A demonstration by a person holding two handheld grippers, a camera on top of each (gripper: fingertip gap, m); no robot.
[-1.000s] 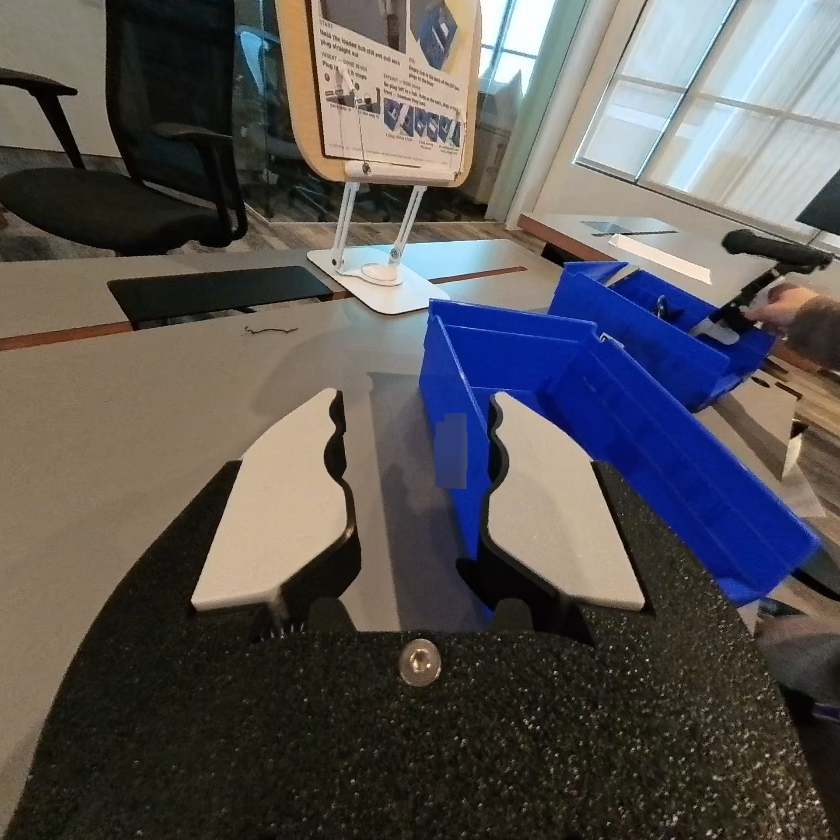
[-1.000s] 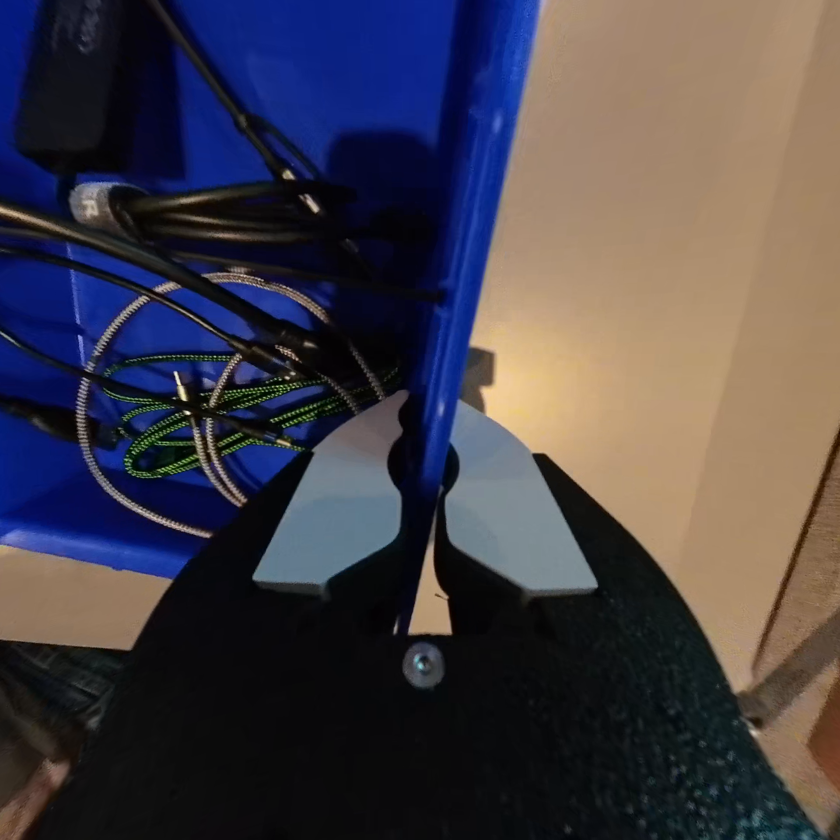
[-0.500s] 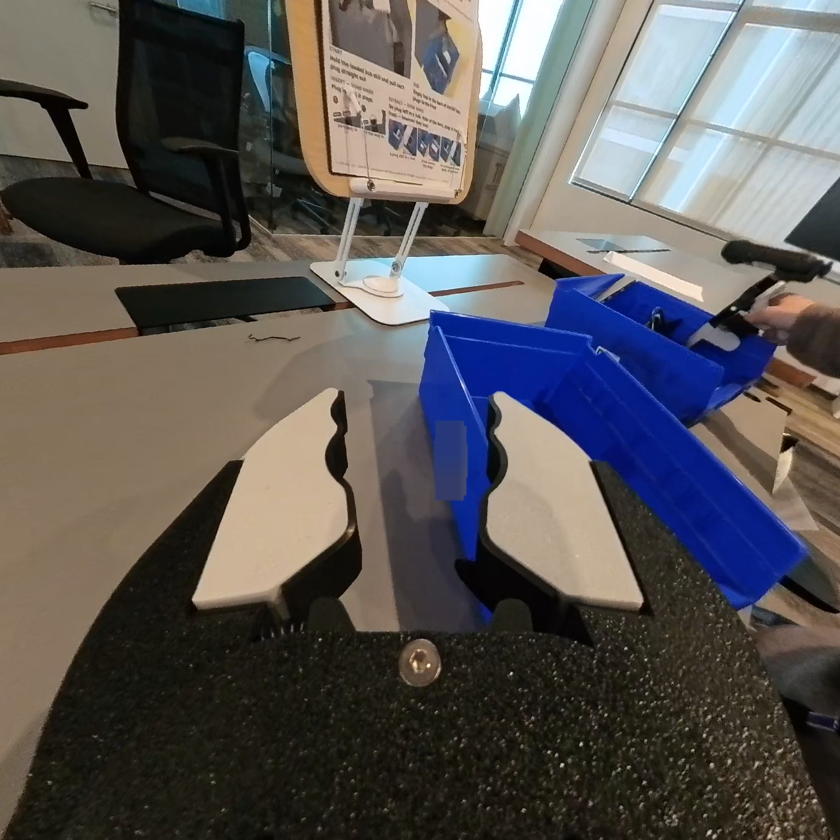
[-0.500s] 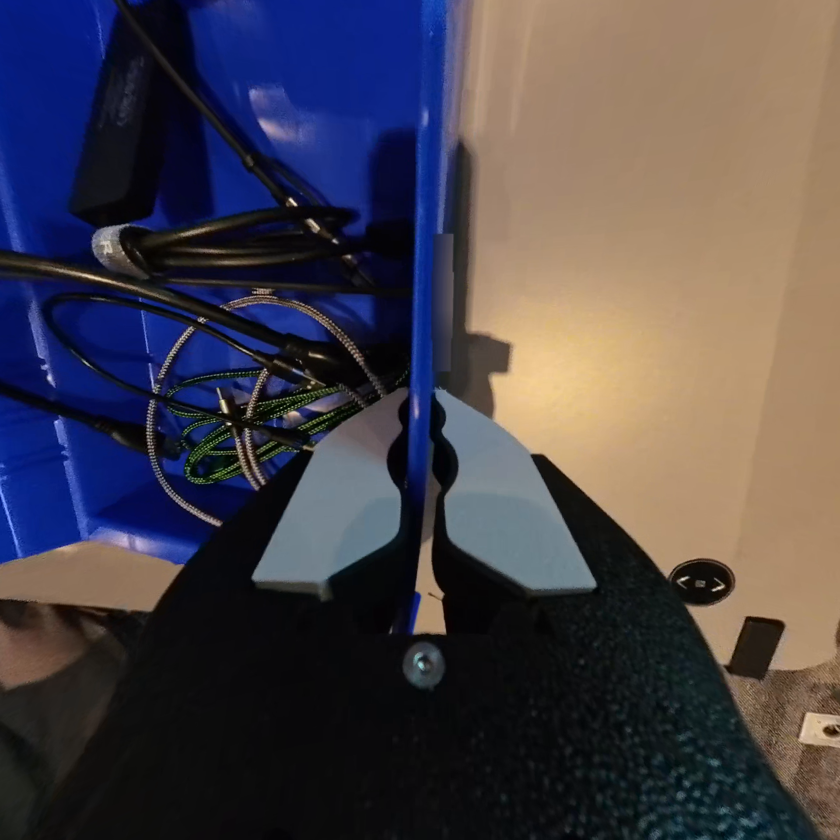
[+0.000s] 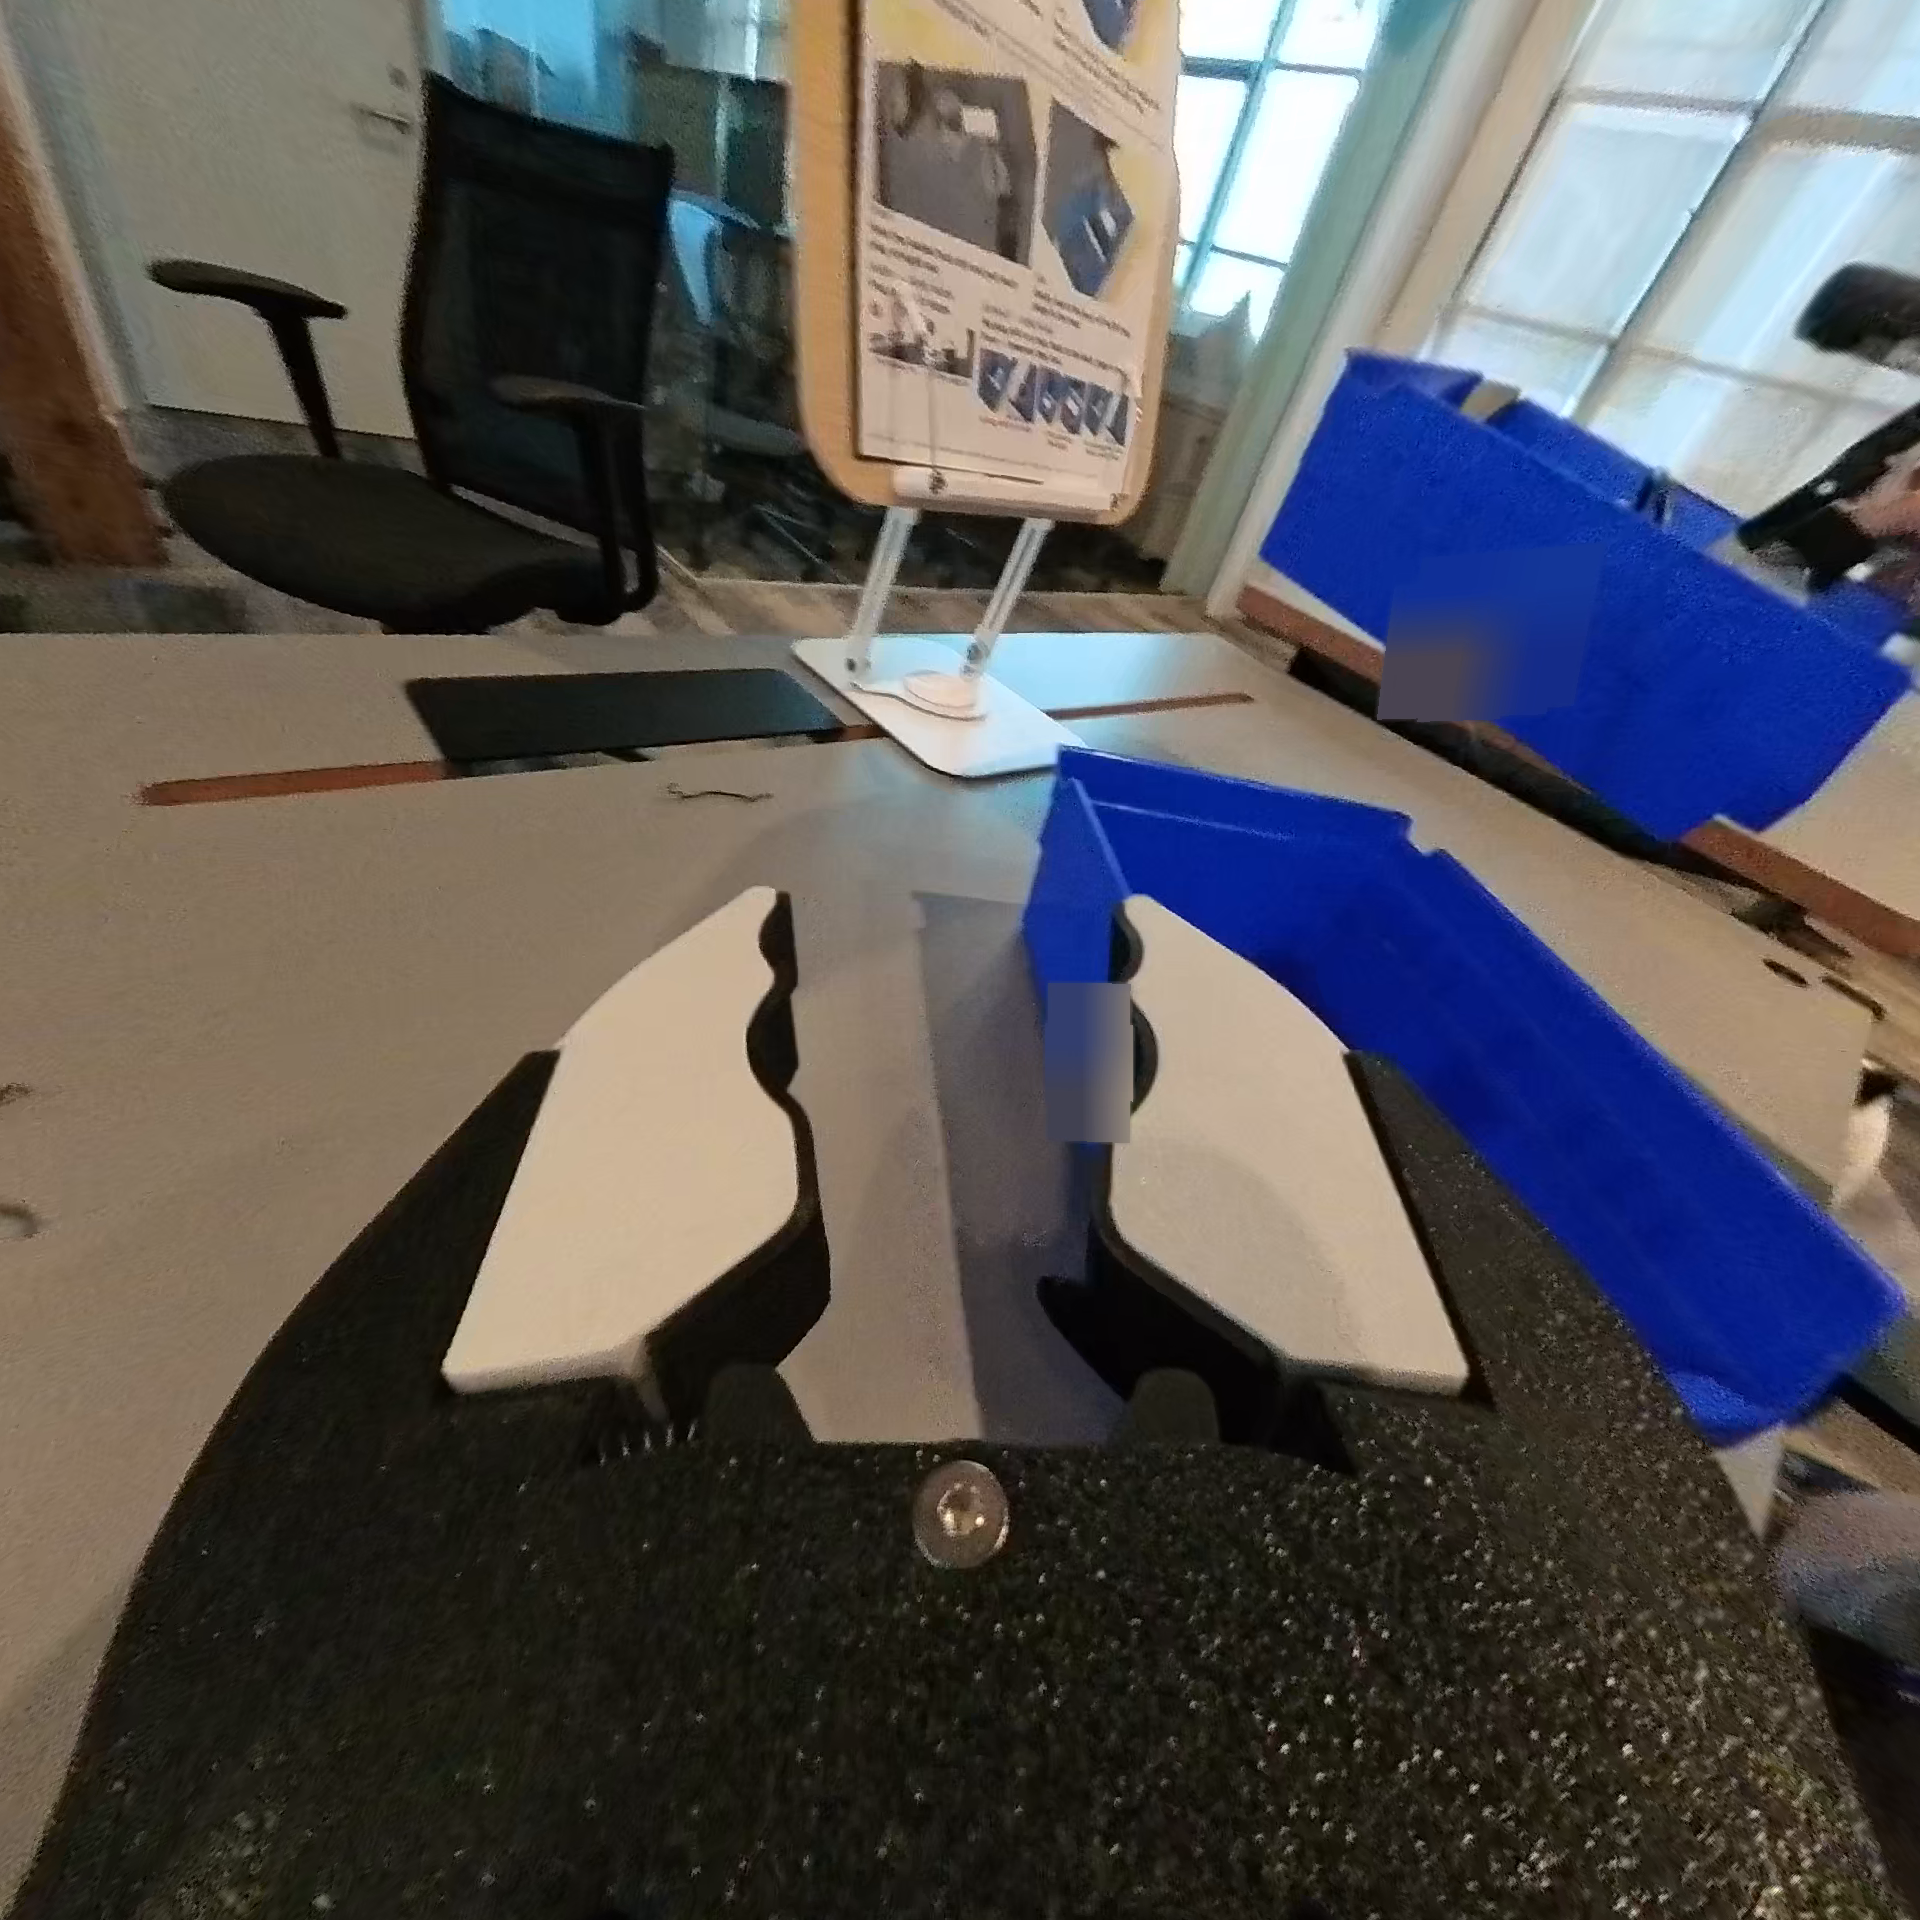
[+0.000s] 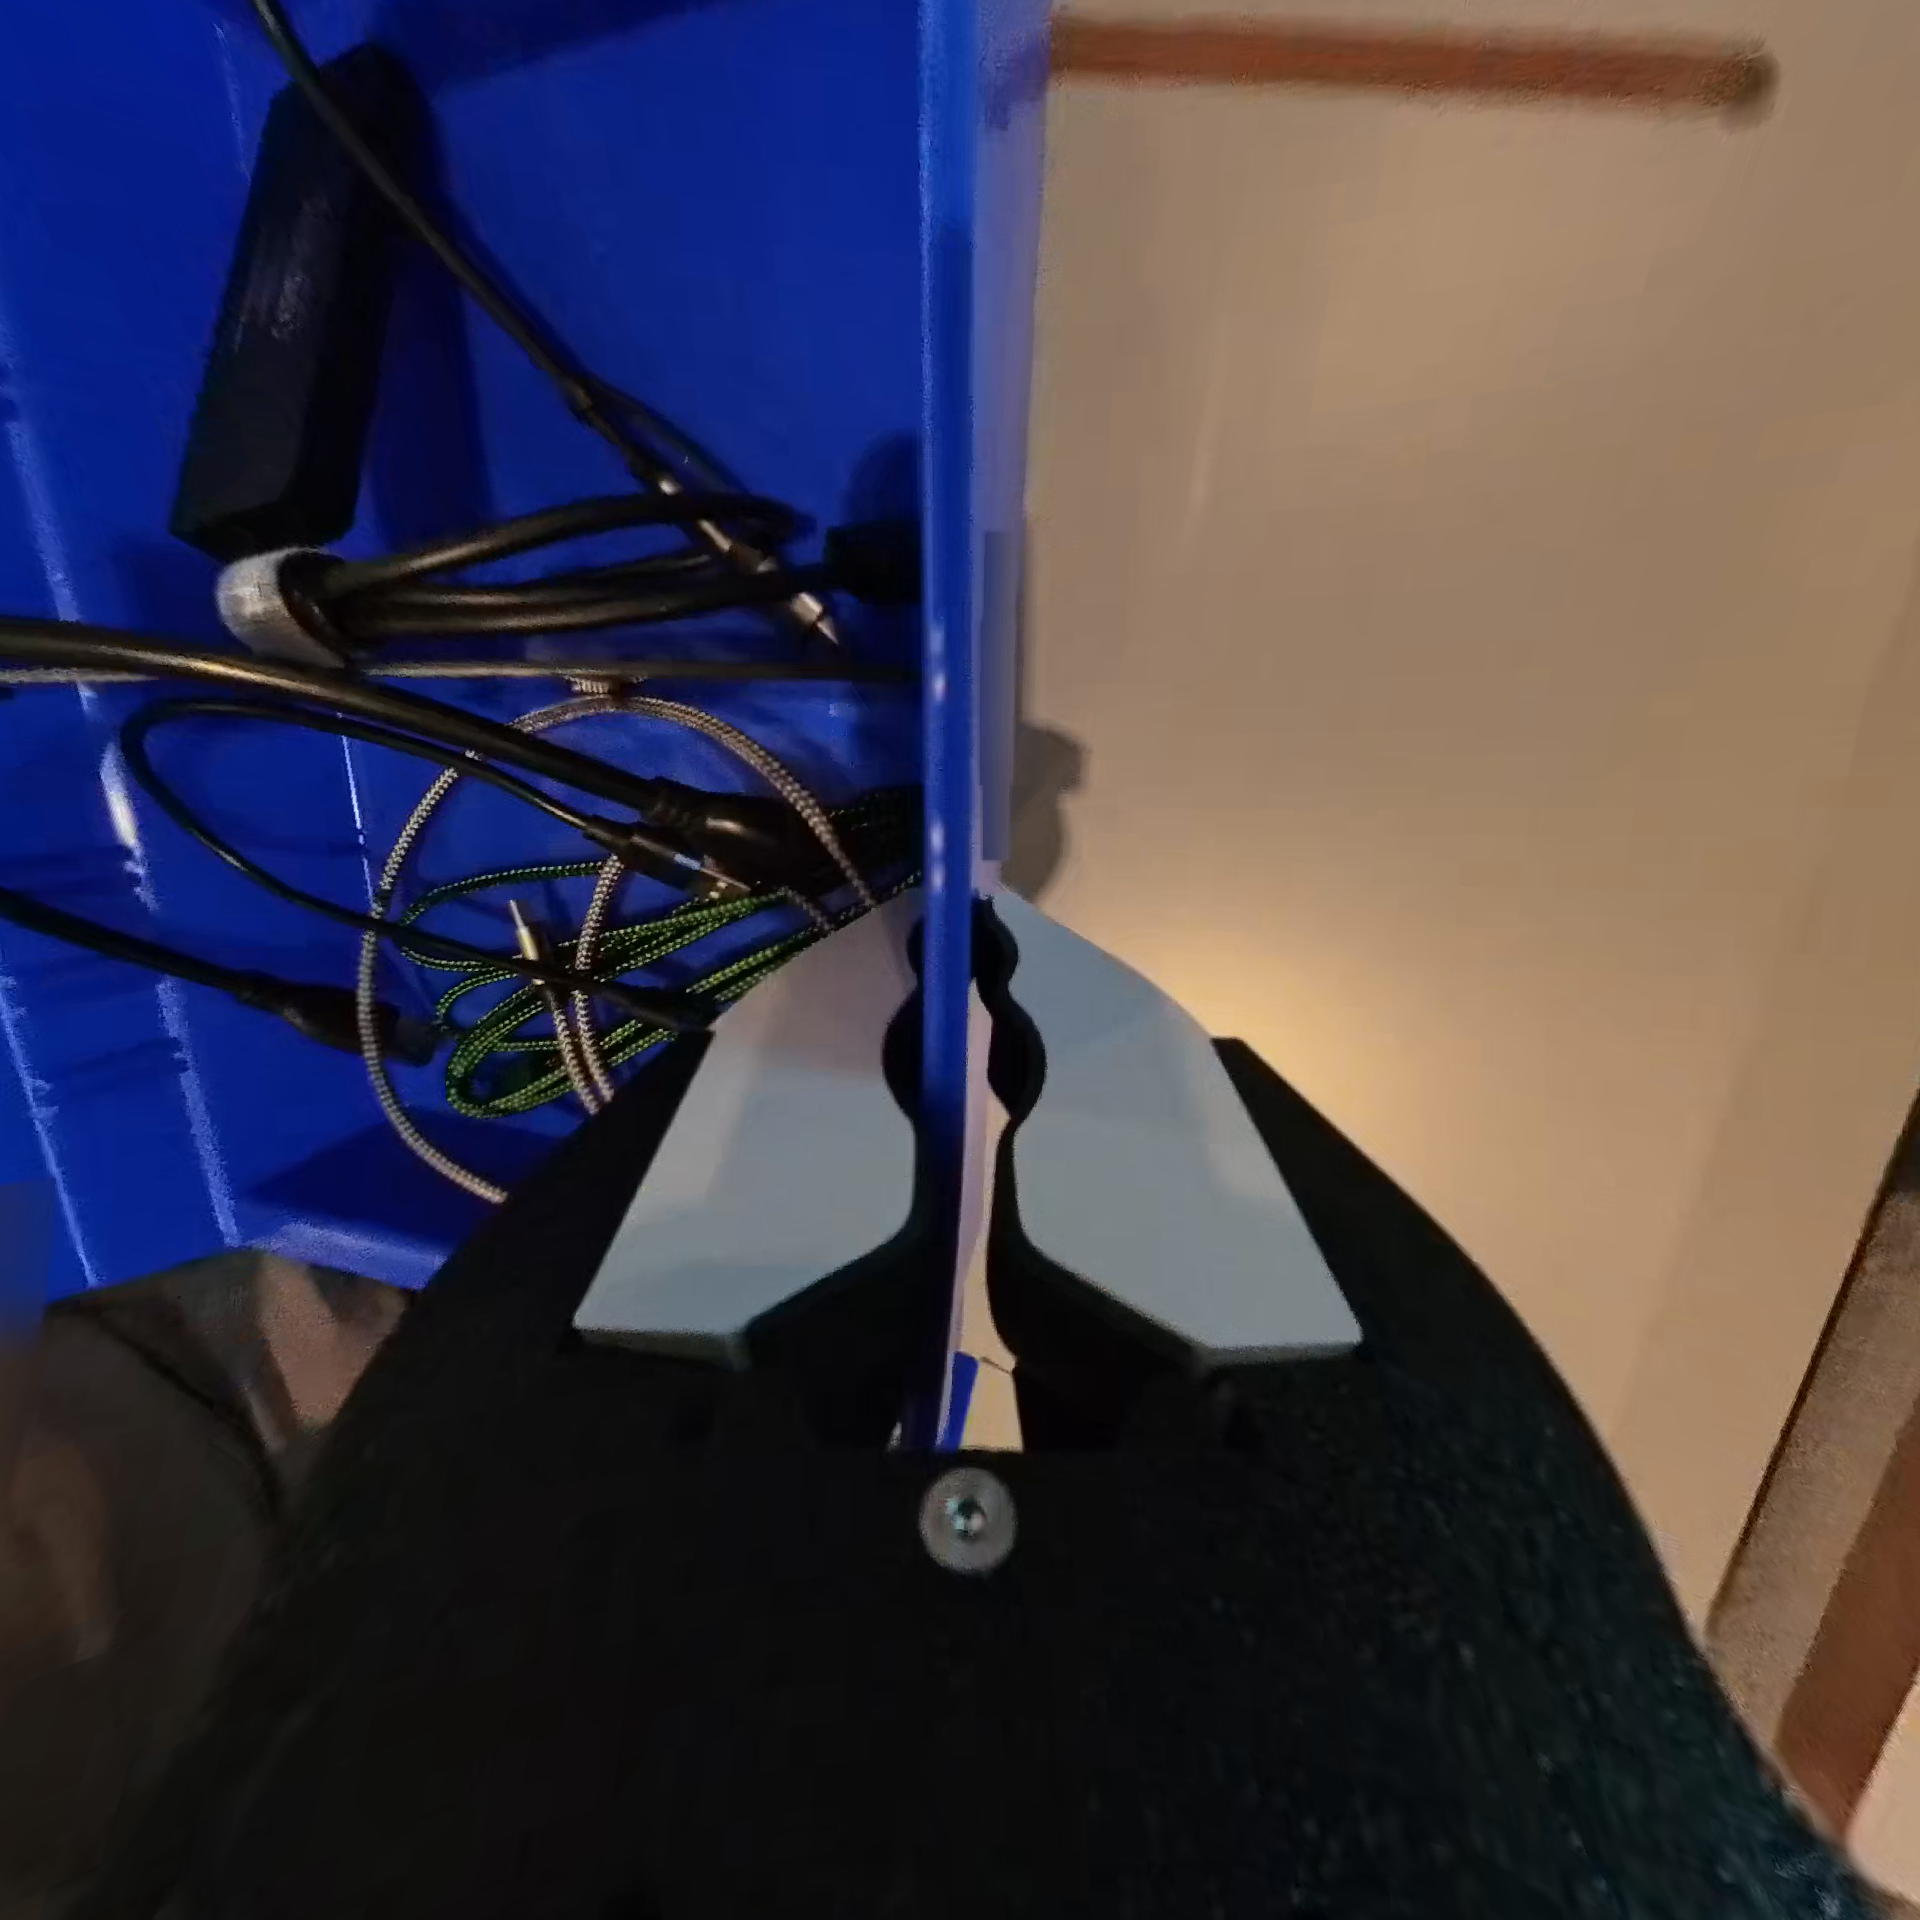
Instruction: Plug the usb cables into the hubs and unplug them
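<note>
Right tool (image 6: 951, 935) pinching wall of blue bin (image 6: 727, 260), raised | cables (image 6: 582, 935) loose inside | left tool (image 5: 951, 935) spread, idle | advise: carry level, lower gently onto worktop (image 5: 312, 883).

The black hub (image 6: 286, 312) in the lifted blue bin (image 6: 727, 260) is smeared by motion blur, and the black cables (image 6: 499, 603) run off the right wrist view's left edge, so their far ends cannot be told. In the left wrist view that bin (image 5: 1558, 623) is blurred, its contents hidden behind its wall. The right gripper (image 5: 1829, 499) there is cut off by the right edge.
</note>
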